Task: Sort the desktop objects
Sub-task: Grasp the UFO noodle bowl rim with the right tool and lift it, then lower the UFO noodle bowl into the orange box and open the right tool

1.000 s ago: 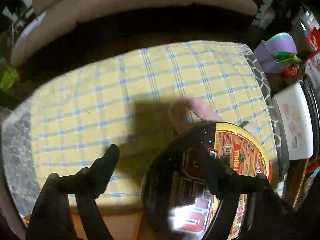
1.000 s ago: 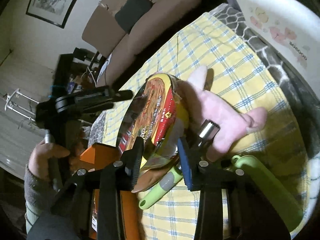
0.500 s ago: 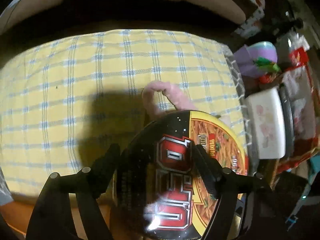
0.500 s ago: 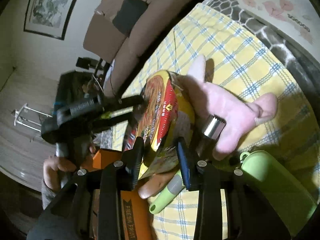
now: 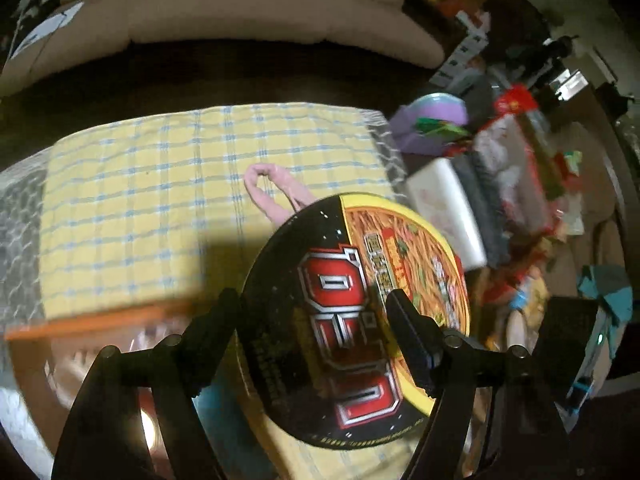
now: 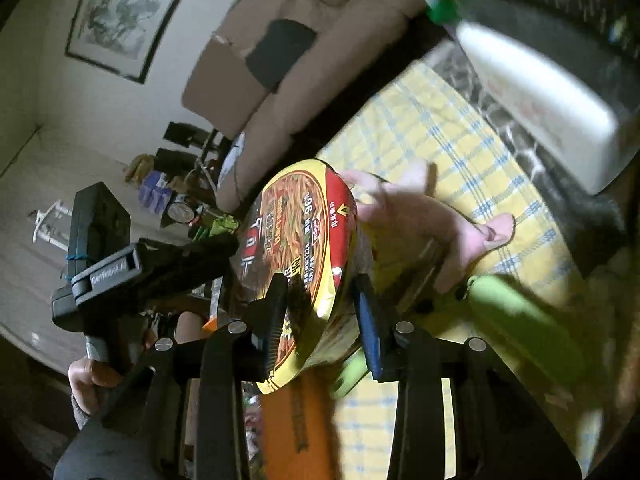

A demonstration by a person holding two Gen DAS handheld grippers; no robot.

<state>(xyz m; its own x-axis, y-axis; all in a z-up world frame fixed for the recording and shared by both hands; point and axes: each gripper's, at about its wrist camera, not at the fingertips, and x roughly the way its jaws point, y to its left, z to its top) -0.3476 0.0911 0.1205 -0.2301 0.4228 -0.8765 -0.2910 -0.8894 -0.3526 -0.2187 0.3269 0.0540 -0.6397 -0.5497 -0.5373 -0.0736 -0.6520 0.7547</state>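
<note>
While the yellow cloth (image 5: pixel 132 200) lies bare over its far half in the left wrist view, clutter (image 5: pixel 508 184) crowds just past its right edge. The left gripper (image 5: pixel 312 316) stands wide open; the noodle bowl (image 5: pixel 360 320) lid shows between its fingers, but whether they touch it I cannot tell. A pink toy (image 5: pixel 276 192) lies behind the bowl.

From the right wrist, the right gripper (image 6: pixel 320 308) clamps the bowl (image 6: pixel 304 248) by its rim and holds it tilted on edge above the cloth (image 6: pixel 448 140). The toy (image 6: pixel 432 220) is just behind it, a green object (image 6: pixel 520 312) is near the right finger, and a white box (image 6: pixel 540 84) stands at the far edge.
</note>
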